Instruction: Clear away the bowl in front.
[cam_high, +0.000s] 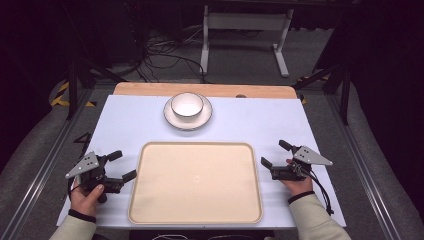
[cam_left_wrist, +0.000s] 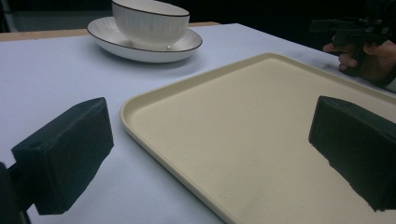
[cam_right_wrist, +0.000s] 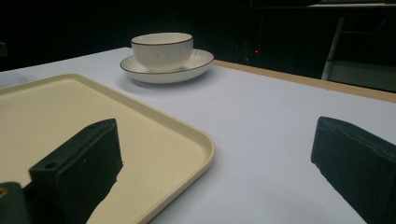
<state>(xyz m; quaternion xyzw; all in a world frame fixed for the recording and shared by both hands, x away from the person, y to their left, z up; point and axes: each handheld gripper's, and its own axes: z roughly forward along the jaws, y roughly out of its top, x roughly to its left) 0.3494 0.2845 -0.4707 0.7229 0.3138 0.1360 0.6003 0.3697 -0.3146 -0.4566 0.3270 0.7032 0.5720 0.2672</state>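
Observation:
A cream tray (cam_high: 195, 218) lies bare at the table's near middle, seen also as the tray (cam_left_wrist: 261, 140) and tray (cam_right_wrist: 42, 107) in the gripper views. Behind it a white bowl (cam_high: 187, 105) with a dark rim sits on a white plate (cam_high: 204, 119); bowl (cam_left_wrist: 150, 21) and plate (cam_left_wrist: 189, 43), bowl (cam_right_wrist: 162, 50) and plate (cam_right_wrist: 201, 63). My left gripper (cam_high: 122, 165) rests open at the tray's left edge, holding nothing. My right gripper (cam_high: 275, 154) rests open at the tray's right edge, also holding nothing. The left gripper view shows the other hand with its gripper (cam_left_wrist: 345, 28) far off.
A white sheet (cam_high: 260, 125) covers the table, with a wooden strip (cam_high: 150, 89) along the far edge. Beyond the table are cables on the floor (cam_high: 160, 55) and a white stand (cam_high: 245, 30). Metal rails run along both sides.

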